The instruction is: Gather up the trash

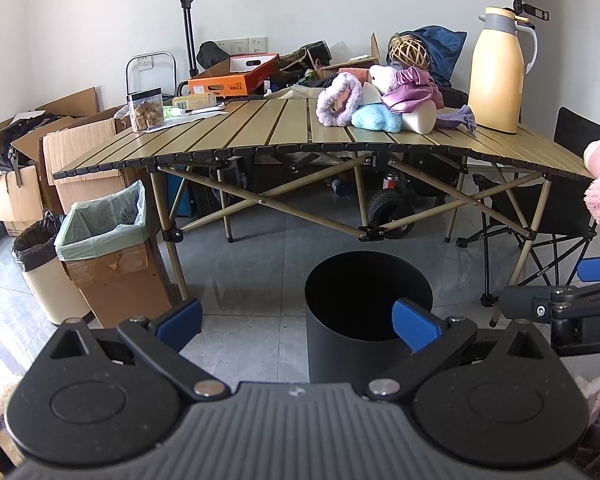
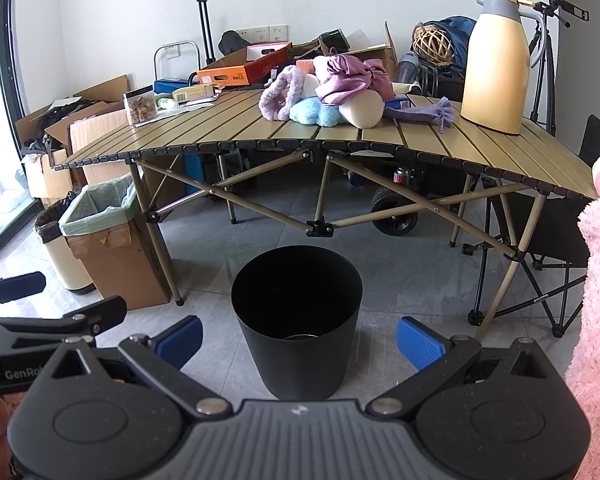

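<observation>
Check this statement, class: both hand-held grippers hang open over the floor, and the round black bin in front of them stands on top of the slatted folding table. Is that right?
Not quite. The round black bin stands on the grey tiled floor in front of the slatted folding table, not on top of it; the right wrist view shows this. The left hand-held gripper and right hand-held gripper are indeed open.

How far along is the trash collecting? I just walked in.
Barely started, it seems. Done: the black bin stands on the floor, something small at its bottom. In hand: nothing; left gripper and right gripper are open. Left: the table holds clutter.
</observation>
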`<state>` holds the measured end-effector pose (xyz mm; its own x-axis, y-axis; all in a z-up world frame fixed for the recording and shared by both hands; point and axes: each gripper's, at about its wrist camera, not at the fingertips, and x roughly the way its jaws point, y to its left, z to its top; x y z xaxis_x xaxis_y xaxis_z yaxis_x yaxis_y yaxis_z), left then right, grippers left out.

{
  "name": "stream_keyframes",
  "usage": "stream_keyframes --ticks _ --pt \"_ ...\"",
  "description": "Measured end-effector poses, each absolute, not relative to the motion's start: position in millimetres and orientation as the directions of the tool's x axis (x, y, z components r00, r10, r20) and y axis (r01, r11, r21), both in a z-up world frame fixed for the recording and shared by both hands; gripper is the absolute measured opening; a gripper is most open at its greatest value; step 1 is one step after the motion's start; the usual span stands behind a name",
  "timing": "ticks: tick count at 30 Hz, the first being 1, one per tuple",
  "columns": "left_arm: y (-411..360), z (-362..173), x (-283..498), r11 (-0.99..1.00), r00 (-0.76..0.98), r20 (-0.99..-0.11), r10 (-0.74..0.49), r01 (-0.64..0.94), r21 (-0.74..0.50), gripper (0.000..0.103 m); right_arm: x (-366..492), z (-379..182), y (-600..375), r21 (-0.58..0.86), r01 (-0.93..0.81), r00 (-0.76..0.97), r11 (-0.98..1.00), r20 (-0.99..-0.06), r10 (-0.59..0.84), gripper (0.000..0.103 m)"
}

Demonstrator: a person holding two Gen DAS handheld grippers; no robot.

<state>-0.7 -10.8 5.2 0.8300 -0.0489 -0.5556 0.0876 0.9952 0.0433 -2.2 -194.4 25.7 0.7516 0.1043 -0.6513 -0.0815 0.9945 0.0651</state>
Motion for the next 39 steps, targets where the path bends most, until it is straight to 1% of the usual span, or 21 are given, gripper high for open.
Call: stream_keyframes --ticks 9,18,27,39 --pt "-8.2 2.4 5.7 0.995 0.82 -0.569 -0.059 0.093 0.031 0.103 4.1 13.1 -200.7 0.071 -0.071 0.749 0.995 -0.655 0.1 0.103" --pt "-7.8 2.2 17.4 0.995 0.825 -0.562 -0.057 0.09 0.031 0.103 16.5 9.9 -207.0 0.079 -0.062 0.756 0.995 -0.647 0.099 0.103" --pt "-10.2 11.2 43.6 0.995 0.841 -0.537 -0.066 0.095 0.027 0.103 40.8 15.3 -211.8 0.085 -0.049 0.791 0.995 -0.606 0.091 0.103" --pt "-20.9 29.2 96.0 0.994 0.874 -0.48 -0.072 0.102 0.036 0.103 89.7 27.0 -221.4 0.086 -0.038 0.836 0.996 -0.542 0.079 0.103"
